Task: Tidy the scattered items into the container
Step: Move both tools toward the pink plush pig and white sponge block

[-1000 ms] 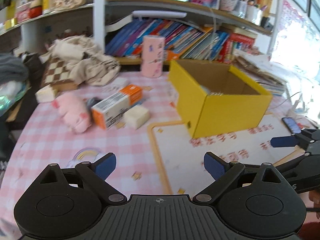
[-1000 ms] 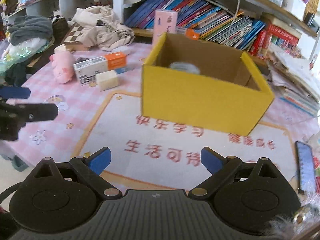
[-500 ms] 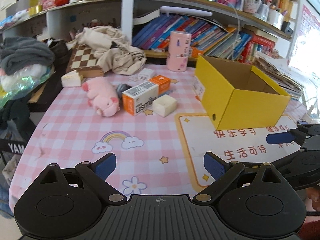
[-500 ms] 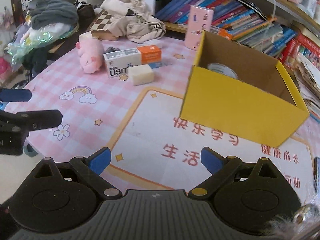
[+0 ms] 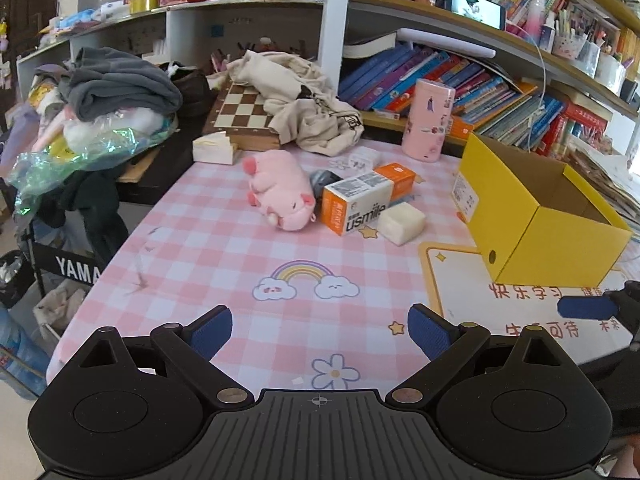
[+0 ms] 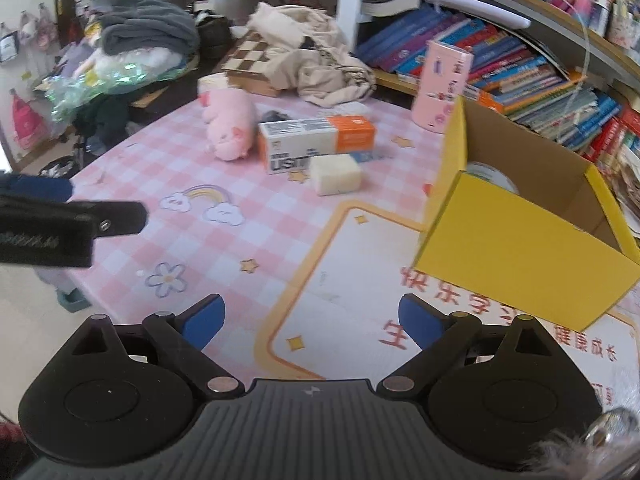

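A pink plush pig [image 5: 280, 196], an orange-and-white carton [image 5: 366, 202] and a cream block [image 5: 401, 222] lie together mid-table, with a dark grey item [image 5: 324, 180] behind the carton. The open yellow box [image 5: 532, 216] stands to their right; the right wrist view shows a tape roll [image 6: 492, 174] inside it. My left gripper [image 5: 320, 332] hovers open and empty over the rainbow print, short of the items. My right gripper [image 6: 311, 320] hangs over the mat's left edge, its jaws wide and closing slightly with nothing between them.
A pink canister [image 5: 428, 124] stands behind the box. A chessboard [image 5: 244, 114] and crumpled cloth [image 5: 304, 104] sit at the table's back, with bookshelves behind. Piled clothes and bags [image 5: 100, 120] crowd the left. The near table edge [image 5: 76, 332] drops to the floor.
Both views have swung left: the yellow box has slid to the right of each picture and the scattered items now lie ahead. Both grippers stay empty.
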A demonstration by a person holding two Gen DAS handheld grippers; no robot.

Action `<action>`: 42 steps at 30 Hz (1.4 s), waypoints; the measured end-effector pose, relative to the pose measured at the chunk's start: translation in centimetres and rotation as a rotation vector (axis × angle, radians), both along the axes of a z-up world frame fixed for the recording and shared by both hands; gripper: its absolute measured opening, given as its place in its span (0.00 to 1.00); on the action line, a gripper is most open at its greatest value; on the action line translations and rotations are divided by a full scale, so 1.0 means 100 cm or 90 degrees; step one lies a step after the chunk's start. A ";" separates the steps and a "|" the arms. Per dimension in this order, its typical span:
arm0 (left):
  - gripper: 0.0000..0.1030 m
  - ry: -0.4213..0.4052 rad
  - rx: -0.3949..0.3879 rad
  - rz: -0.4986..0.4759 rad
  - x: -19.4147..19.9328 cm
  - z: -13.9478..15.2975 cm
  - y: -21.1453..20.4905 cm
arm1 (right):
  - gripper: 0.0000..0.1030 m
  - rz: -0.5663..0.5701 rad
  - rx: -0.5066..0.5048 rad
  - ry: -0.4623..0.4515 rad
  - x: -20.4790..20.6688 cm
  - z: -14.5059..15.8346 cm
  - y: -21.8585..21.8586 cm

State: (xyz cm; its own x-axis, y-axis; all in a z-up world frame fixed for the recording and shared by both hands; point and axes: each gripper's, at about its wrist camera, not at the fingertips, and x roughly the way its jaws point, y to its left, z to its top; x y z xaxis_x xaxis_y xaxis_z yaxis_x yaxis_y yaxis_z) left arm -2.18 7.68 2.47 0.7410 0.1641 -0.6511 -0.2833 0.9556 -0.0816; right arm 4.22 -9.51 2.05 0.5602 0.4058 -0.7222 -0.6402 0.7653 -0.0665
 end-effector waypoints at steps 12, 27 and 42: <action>0.94 0.000 -0.001 0.007 -0.003 -0.001 0.016 | 0.92 -0.013 0.016 0.002 0.000 0.002 0.008; 0.94 0.008 -0.011 0.017 -0.007 -0.005 0.023 | 0.92 0.026 -0.003 0.006 0.000 -0.005 0.026; 0.94 0.031 -0.015 0.009 0.021 -0.015 0.031 | 0.92 0.046 -0.011 0.015 0.027 -0.014 0.041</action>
